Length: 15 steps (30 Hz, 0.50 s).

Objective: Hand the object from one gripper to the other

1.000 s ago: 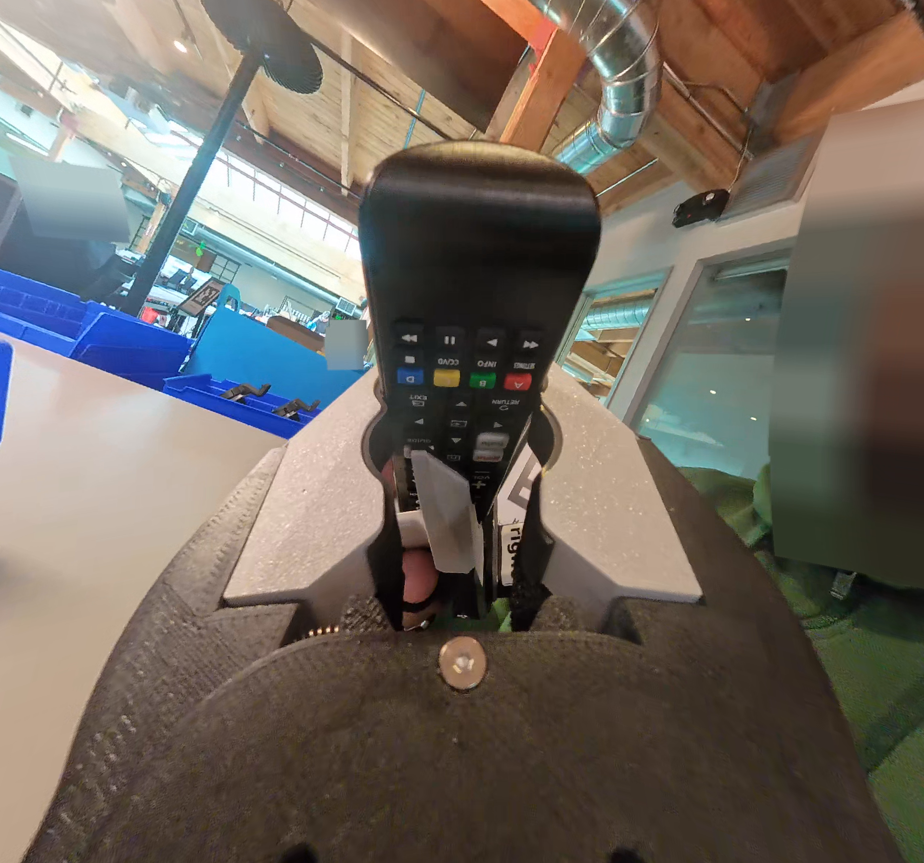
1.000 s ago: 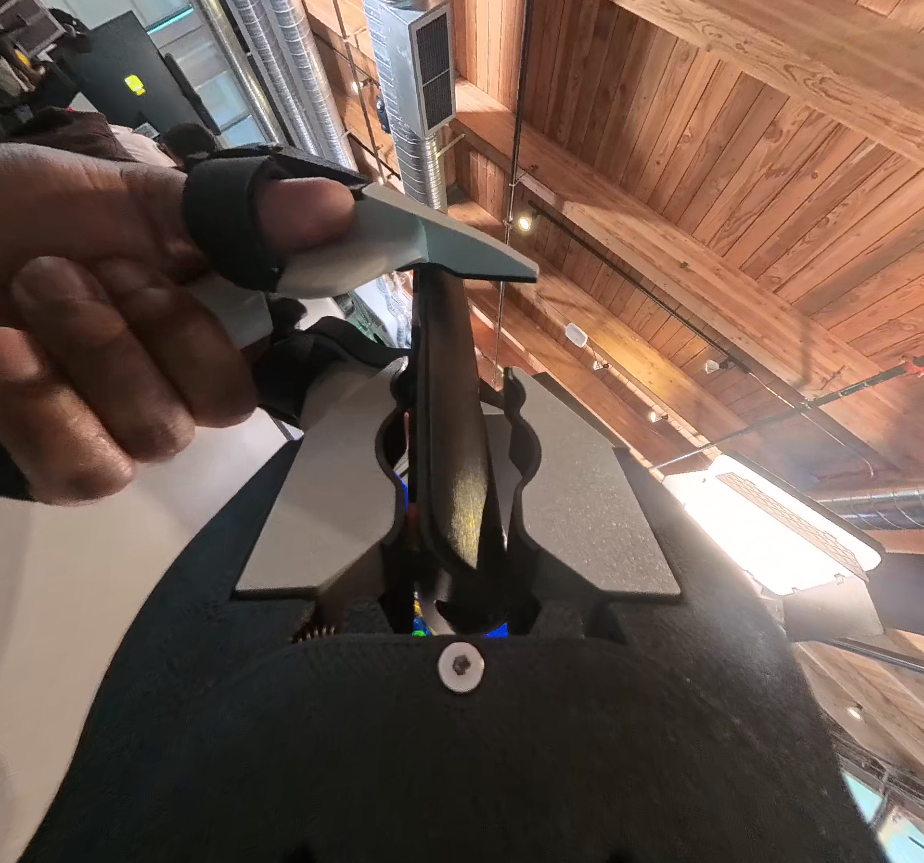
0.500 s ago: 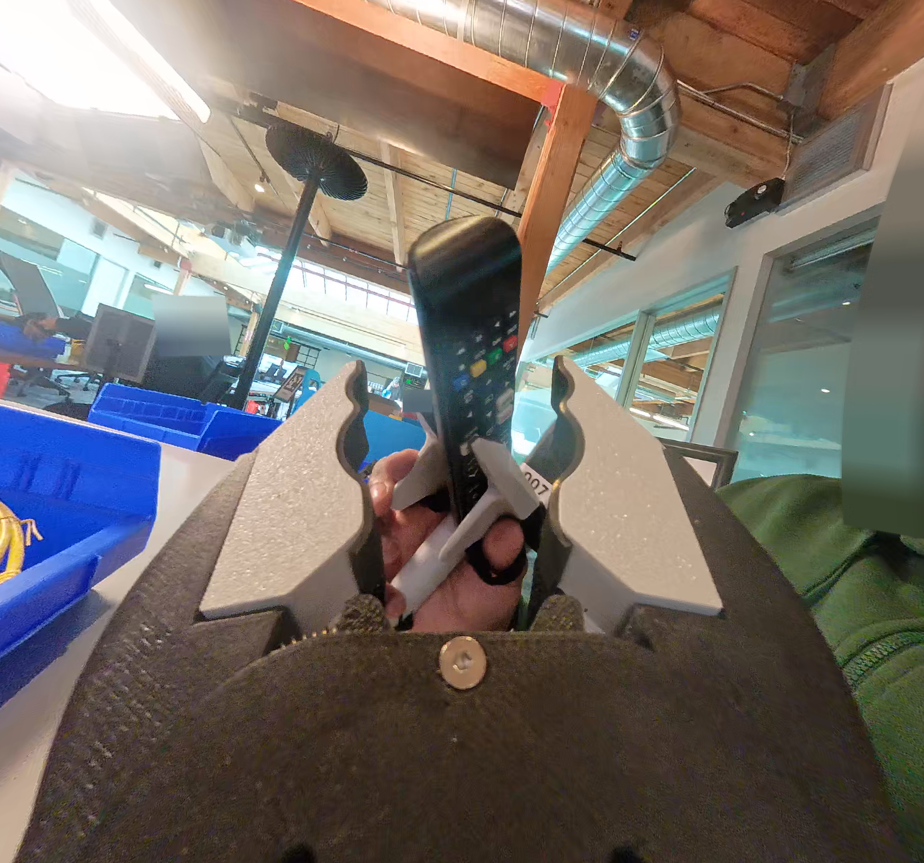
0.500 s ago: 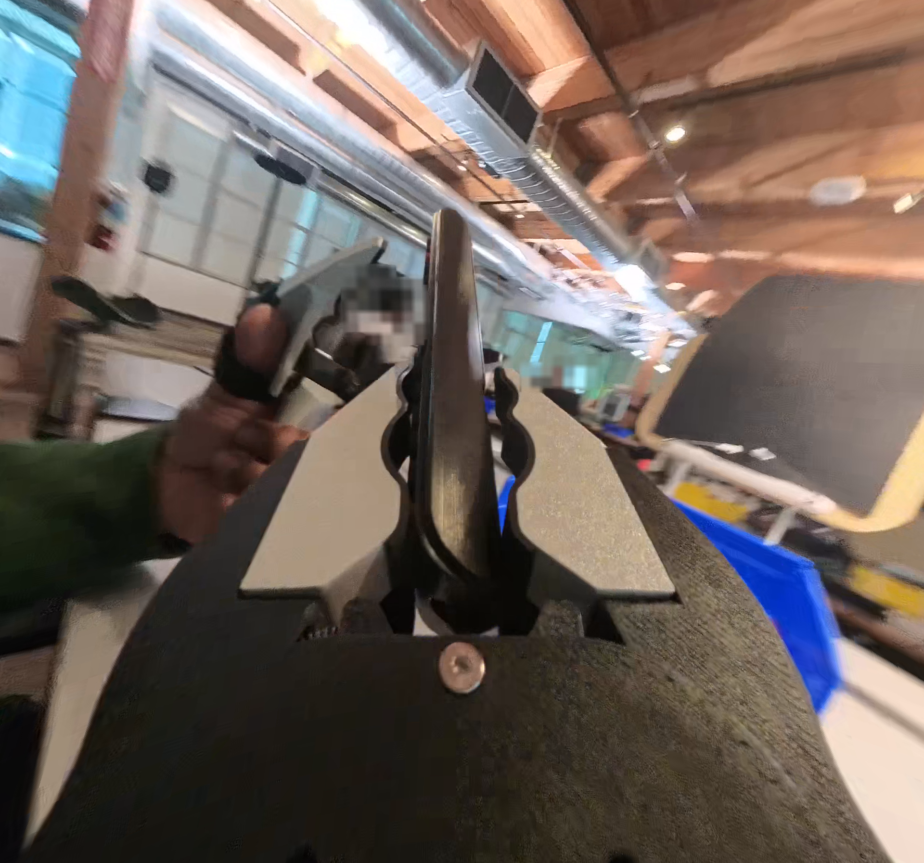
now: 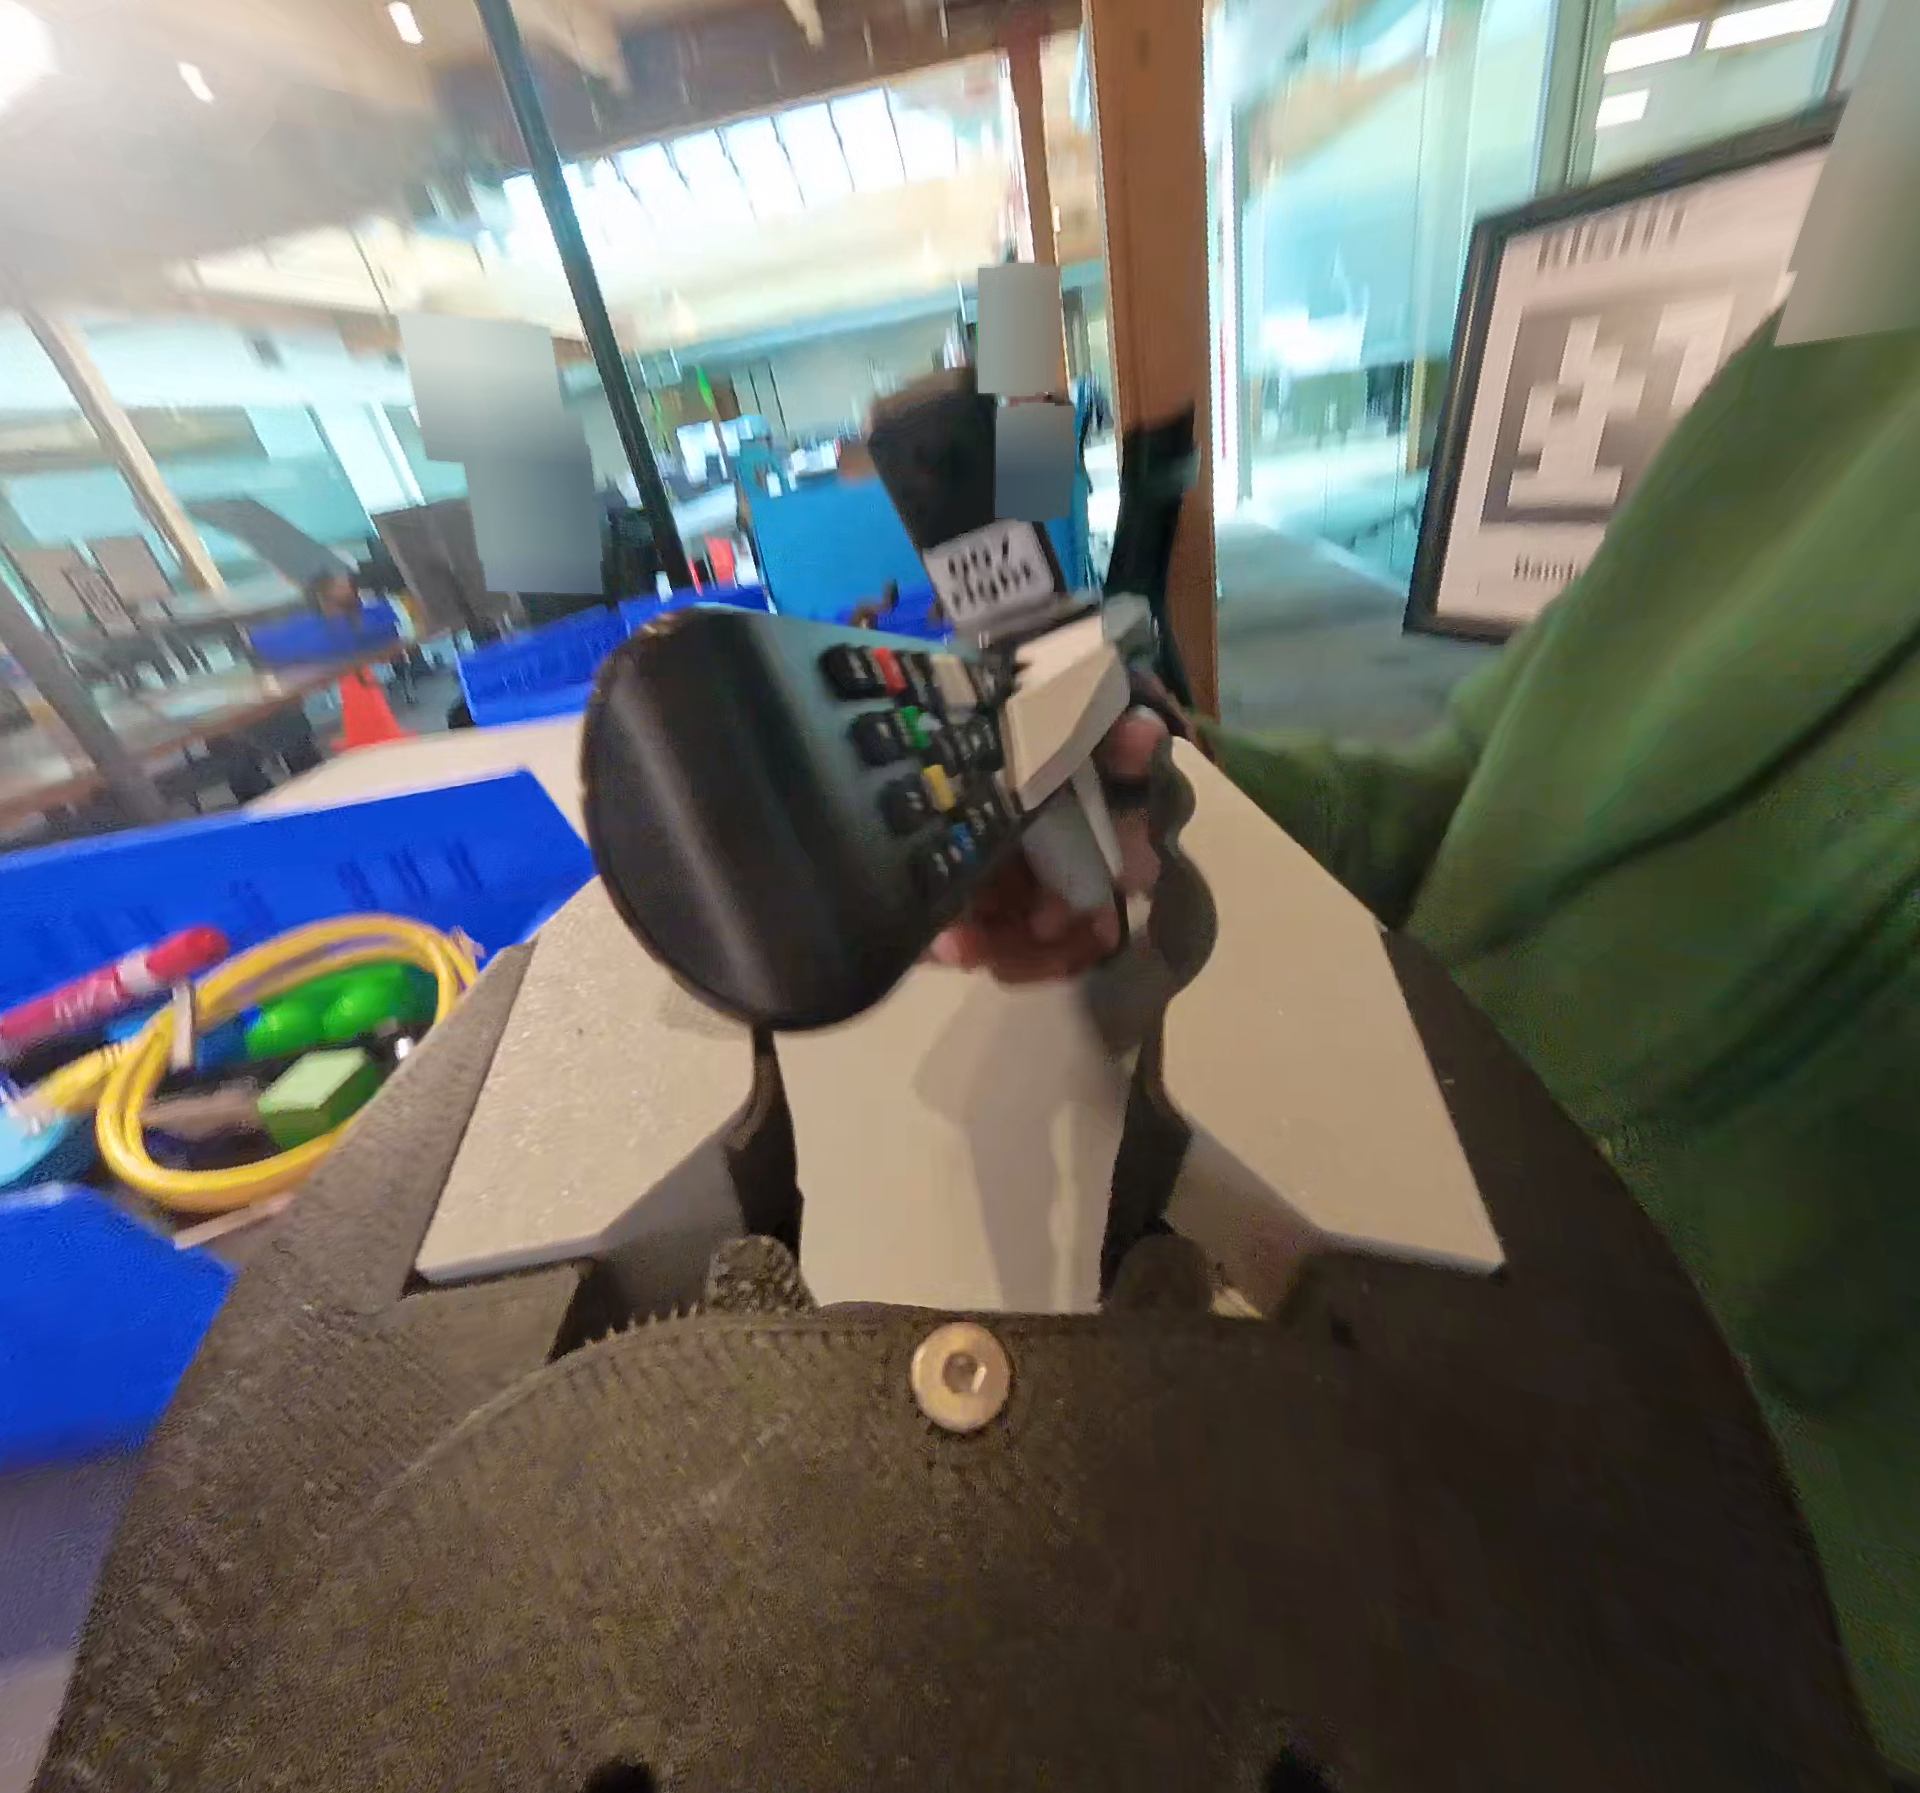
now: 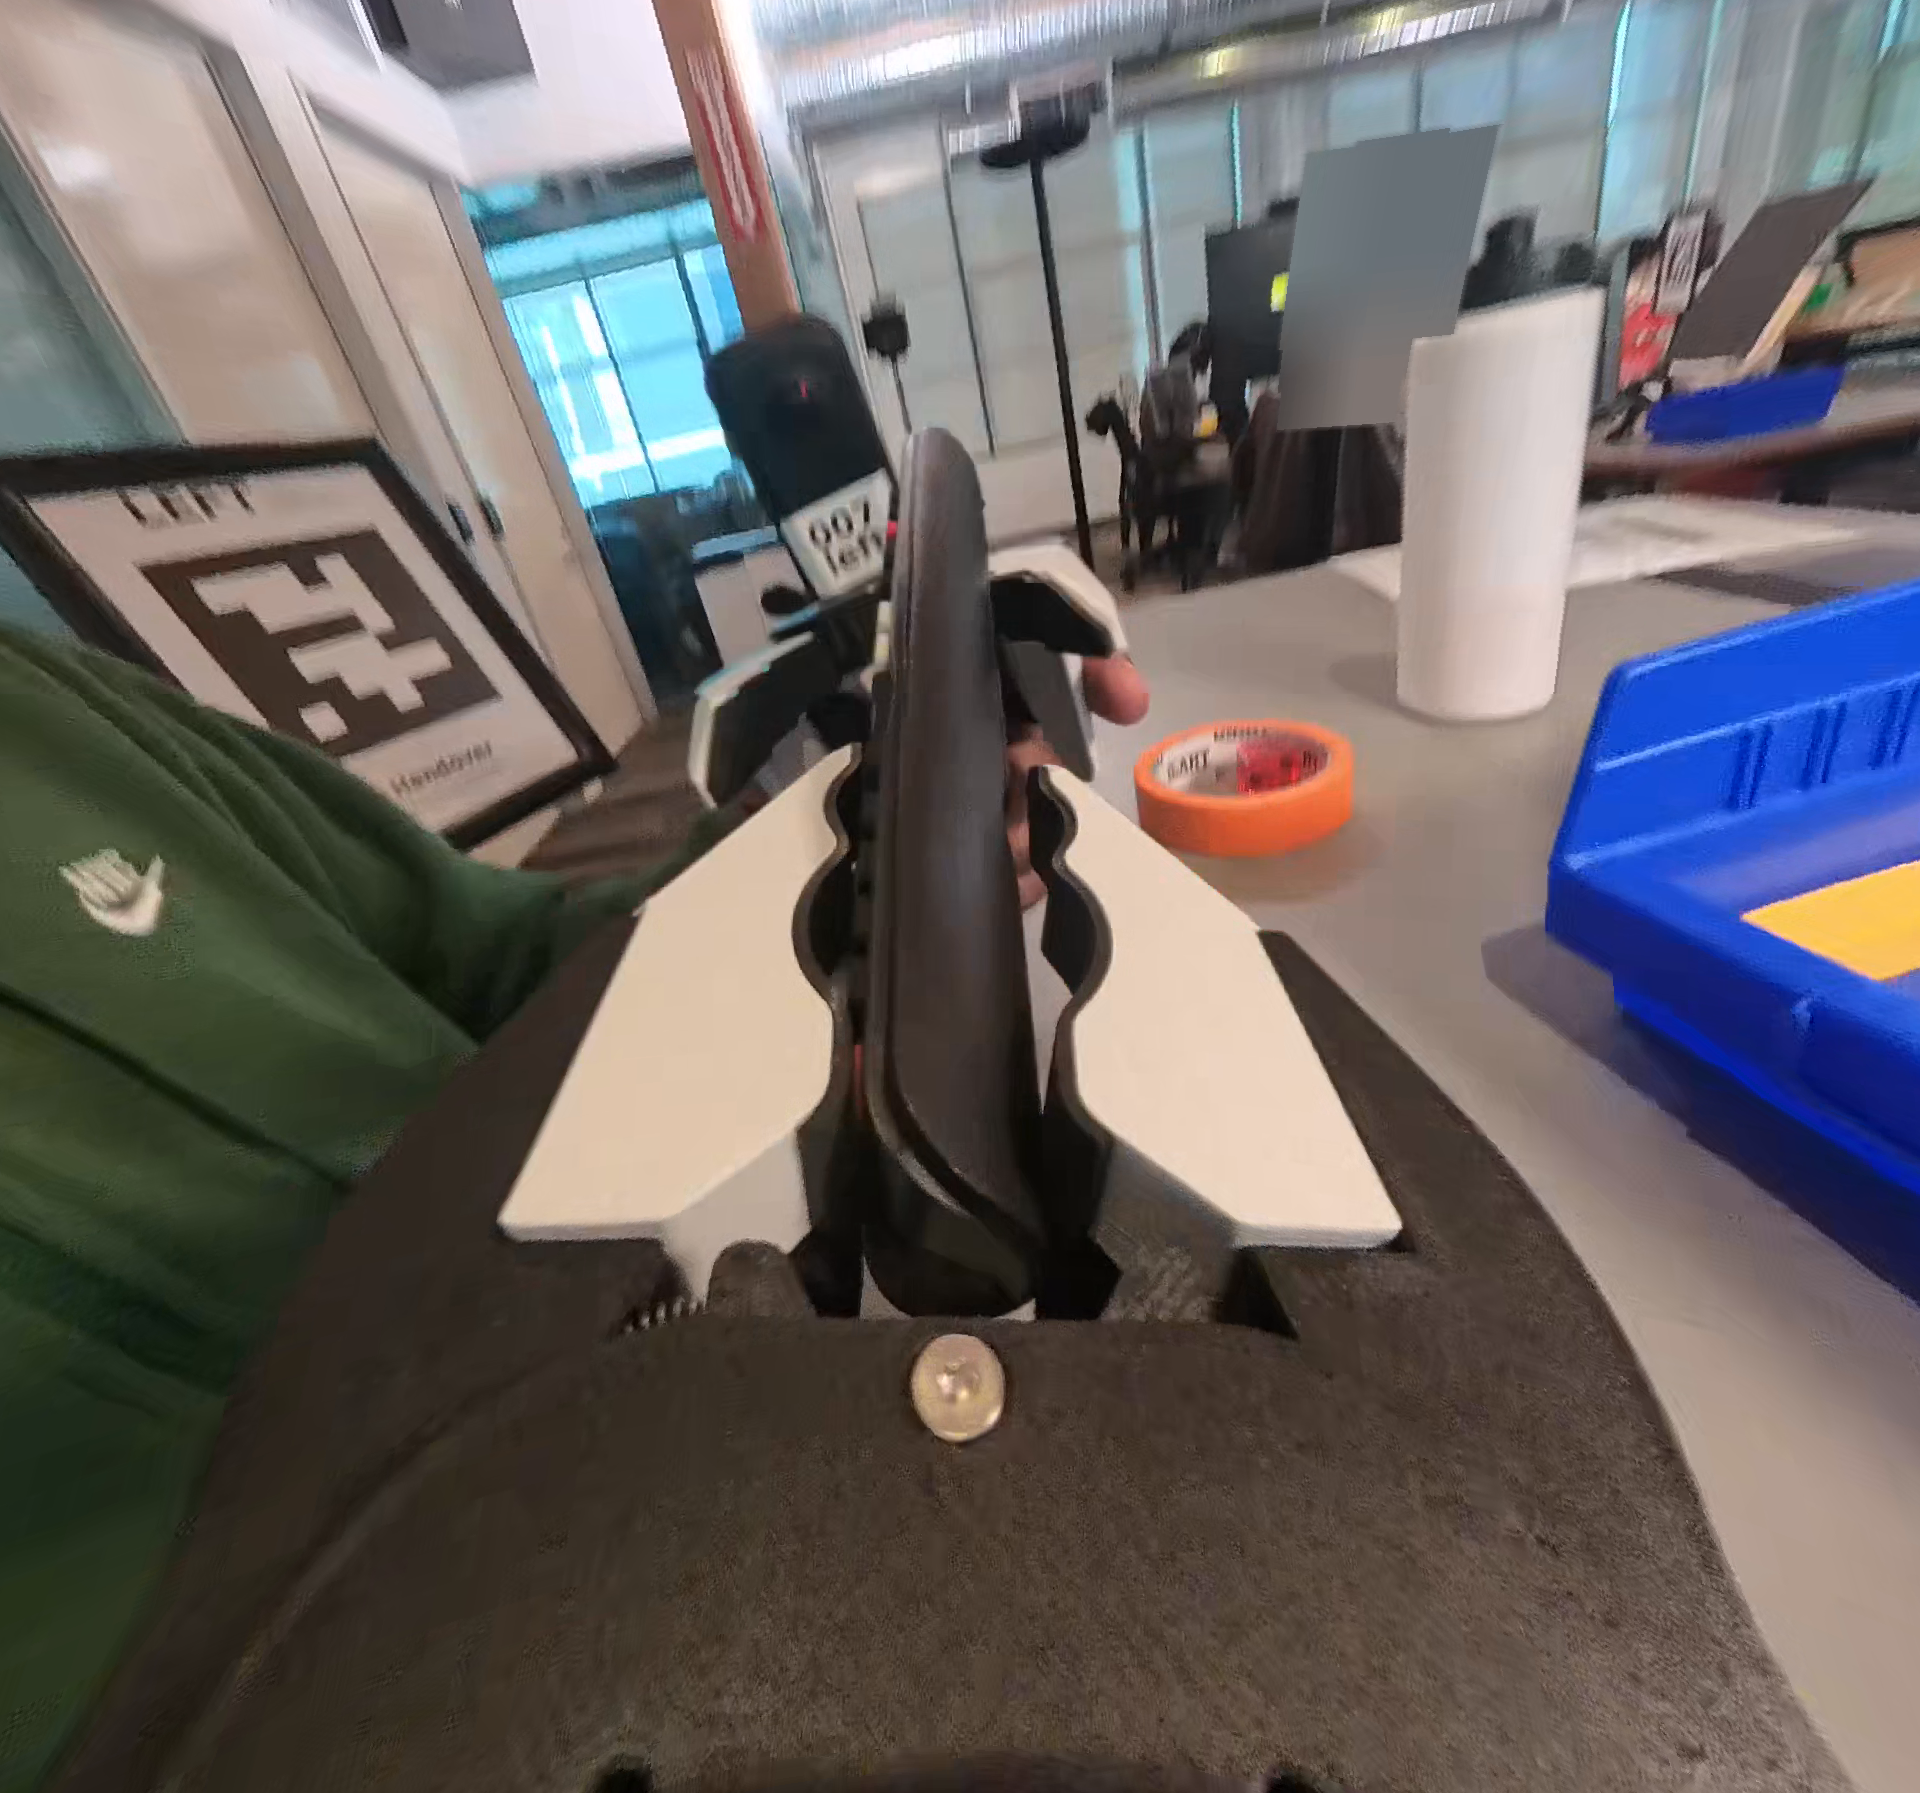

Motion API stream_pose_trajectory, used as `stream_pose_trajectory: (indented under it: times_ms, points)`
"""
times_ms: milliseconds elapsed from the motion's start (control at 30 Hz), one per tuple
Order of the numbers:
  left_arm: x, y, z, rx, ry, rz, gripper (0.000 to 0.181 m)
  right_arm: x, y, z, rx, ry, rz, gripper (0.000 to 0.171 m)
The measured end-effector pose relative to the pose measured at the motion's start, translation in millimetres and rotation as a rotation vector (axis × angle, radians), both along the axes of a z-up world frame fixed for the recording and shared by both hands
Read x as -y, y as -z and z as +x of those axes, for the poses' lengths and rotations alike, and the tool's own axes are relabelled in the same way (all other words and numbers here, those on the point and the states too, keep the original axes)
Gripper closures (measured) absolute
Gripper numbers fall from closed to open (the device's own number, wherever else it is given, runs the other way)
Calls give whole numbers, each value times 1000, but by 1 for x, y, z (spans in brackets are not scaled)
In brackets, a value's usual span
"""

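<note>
Black remote (image 6: 935, 912) sits edge-on in the right tongs (image 6: 940, 787), clamped tight over the table (image 6: 1455, 912). The left tongs (image 5: 935, 922), which shared the grip a second ago, now gape wide, empty and drawn back. I judge the handover done. Writing shows on a white tag (image 6: 842, 528), a framed board (image 6: 312, 642), an orange tape roll (image 6: 1242, 808) and a sleeve (image 6: 208, 1016) logo; I leave it unread.

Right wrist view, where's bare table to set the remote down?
Grey table lies bare between the orange tape roll and the blue bin, and nearer, below the bin. Past the tape, the white roll crowds it.
</note>
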<state>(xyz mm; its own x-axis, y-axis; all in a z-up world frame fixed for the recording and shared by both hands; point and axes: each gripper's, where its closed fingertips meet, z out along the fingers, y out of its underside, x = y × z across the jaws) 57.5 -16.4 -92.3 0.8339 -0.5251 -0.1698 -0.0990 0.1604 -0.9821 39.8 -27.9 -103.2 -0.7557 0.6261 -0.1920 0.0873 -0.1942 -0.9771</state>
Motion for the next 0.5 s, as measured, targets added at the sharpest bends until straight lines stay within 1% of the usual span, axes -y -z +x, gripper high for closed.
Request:
stream_pose_trajectory:
  times_ms: [67,133,200,300,500]
  points:
    - [0,18,-1,-15,16,-114,110,6,10,1,2,-9,86,141]
    - [-2,24,-1,-15,18,-158,113,10,18,2,-3,-11,165,142]
    - [0,22,0,2,39,-153,115,12,24,2,1,-9,207,140]
    - [5,18,-1,40,67,-154,128,12,22,3,-5,-12,203,141]
    - [6,25,5,18,99,-185,144,13,23,4,-29,-6,232,140]
